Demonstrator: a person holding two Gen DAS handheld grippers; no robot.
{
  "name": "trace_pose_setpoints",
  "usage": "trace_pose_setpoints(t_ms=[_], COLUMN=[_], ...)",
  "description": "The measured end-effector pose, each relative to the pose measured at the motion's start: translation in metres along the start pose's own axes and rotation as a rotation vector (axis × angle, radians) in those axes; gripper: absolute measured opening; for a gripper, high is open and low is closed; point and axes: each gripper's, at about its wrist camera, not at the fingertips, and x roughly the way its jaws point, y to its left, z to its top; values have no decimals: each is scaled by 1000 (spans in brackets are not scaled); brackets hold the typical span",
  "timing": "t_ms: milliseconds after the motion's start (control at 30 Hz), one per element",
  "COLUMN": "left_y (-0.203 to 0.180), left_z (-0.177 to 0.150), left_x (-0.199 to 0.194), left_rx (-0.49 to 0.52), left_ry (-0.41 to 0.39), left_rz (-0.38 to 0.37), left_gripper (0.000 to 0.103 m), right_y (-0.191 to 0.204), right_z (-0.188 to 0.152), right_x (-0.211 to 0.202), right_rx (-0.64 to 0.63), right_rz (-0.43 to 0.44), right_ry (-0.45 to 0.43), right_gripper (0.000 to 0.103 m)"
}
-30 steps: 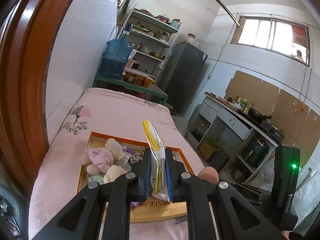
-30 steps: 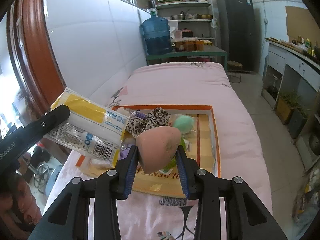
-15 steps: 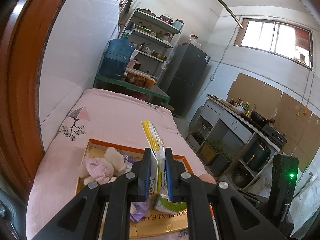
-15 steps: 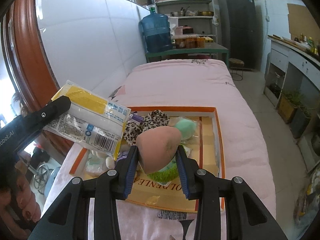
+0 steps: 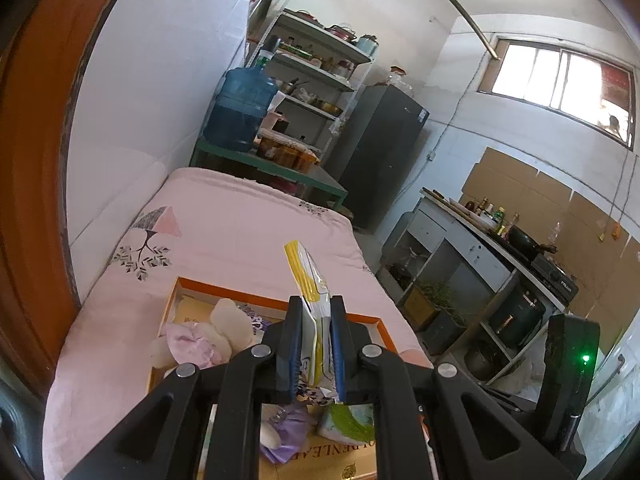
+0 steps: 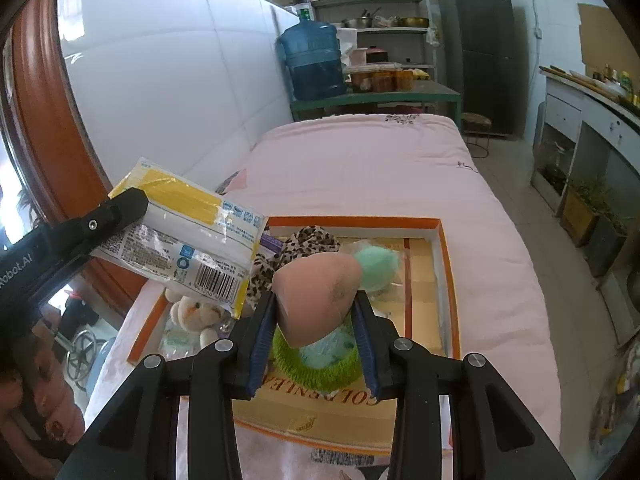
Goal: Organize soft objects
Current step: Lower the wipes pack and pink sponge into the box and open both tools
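My left gripper (image 5: pixel 313 320) is shut on a yellow-and-white plastic packet (image 5: pixel 308 280), held upright above an orange-rimmed box lid (image 5: pixel 248 298) on a pink bed. The packet also shows in the right wrist view (image 6: pixel 188 236), raised left of the box. My right gripper (image 6: pixel 314 312) is shut on a peach makeup sponge (image 6: pixel 316 292), held above the box (image 6: pixel 448 264). Inside the box lie a small plush bear (image 6: pixel 192 312), a leopard-print scrunchie (image 6: pixel 304 244), a mint puff (image 6: pixel 376 262), a green knitted ring (image 6: pixel 316 372) and a purple item (image 5: pixel 286 440).
The pink bed (image 6: pixel 360 168) runs along a white tiled wall (image 6: pixel 160 80). A green table with a blue water jug (image 6: pixel 314 60) stands beyond the bed, with shelves and a dark fridge (image 6: pixel 476 48) behind. Kitchen counters (image 5: pixel 480 248) lie right, across the floor.
Both grippers have risen and pulled back a little from the box, still holding the packet and the sponge. More of the box contents shows beneath them now.
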Motion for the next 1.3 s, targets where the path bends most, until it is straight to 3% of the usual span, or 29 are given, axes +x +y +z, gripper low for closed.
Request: trace_pose_setpoints(t_ms=[333,733,933,1000,1100,1167,1300], left_y=[21,37,44,44,44,46,42], left_z=[-9,-28,-32,-32,-32,-34,-35], left_x=[23,52,57,58,57,57,54], left_rx=[-38,-14,-13,1,16,13,36], left_ry=[45,148,163,169,173,184,187], left_rz=[29,101,124,139,172,177,196], left_gripper=[13,14,17,20,40,54,56], right_y=[-7,-9,-7,-7,-7,-6,-5], right_z=[6,0,1,2,2,1,0], right_x=[24,58,66,66,66,65,62], right_rx=[7,-19,-38,-39,-40,-42,-44], right_rz=[3,-17,-22,-26,-29,-25,-38], right_ry=[23,88,93,90,90,89,84], right_gripper=[39,40,43,44,54,56,60])
